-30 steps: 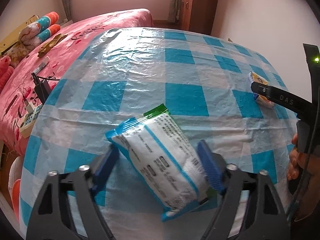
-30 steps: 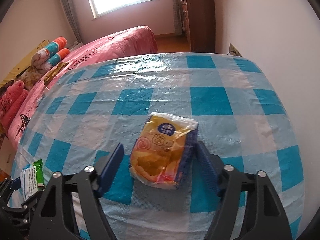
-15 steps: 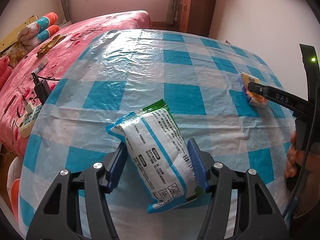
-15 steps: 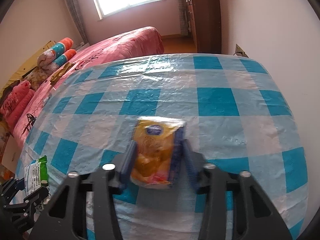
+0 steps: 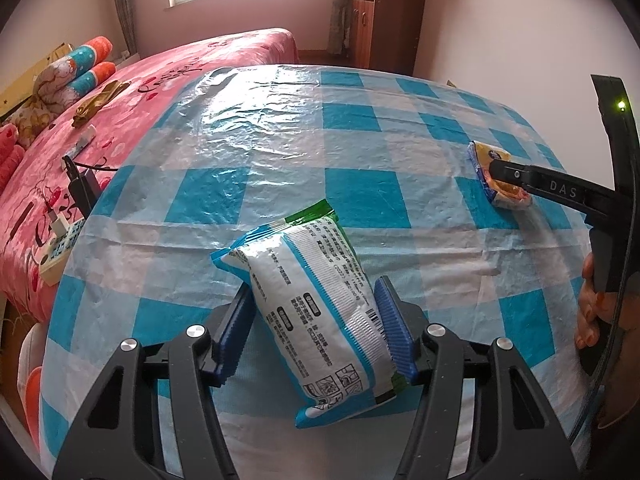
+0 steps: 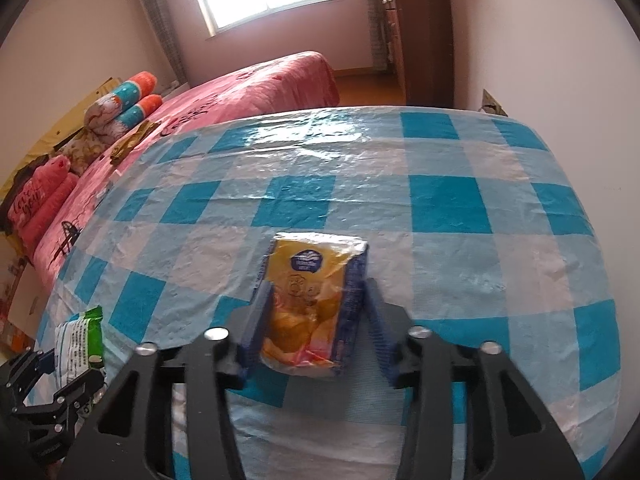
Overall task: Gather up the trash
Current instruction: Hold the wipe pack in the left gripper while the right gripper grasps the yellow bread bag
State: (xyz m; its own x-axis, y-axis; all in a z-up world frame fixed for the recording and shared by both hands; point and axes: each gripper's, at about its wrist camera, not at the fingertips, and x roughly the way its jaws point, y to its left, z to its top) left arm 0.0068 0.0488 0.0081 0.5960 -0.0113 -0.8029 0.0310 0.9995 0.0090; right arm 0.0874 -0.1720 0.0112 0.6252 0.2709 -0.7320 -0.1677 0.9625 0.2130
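Blue-checked tablecloth [image 5: 352, 128] beside the pink bed carries both pieces of trash. Your left gripper [image 5: 316, 330] pinches the white snack packet [image 5: 316, 304] across its width, long axis running diagonally away. Right of that packet, your right gripper [image 6: 310, 330] straddles the yellow wrapper [image 6: 310, 300], jaws opening, its long axis pointing straight ahead.

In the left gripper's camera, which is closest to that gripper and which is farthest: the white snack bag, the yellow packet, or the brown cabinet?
1. White snack bag, right between the left gripper fingers.
2. Yellow packet, off to the right on the table.
3. Brown cabinet, far back by the wall.
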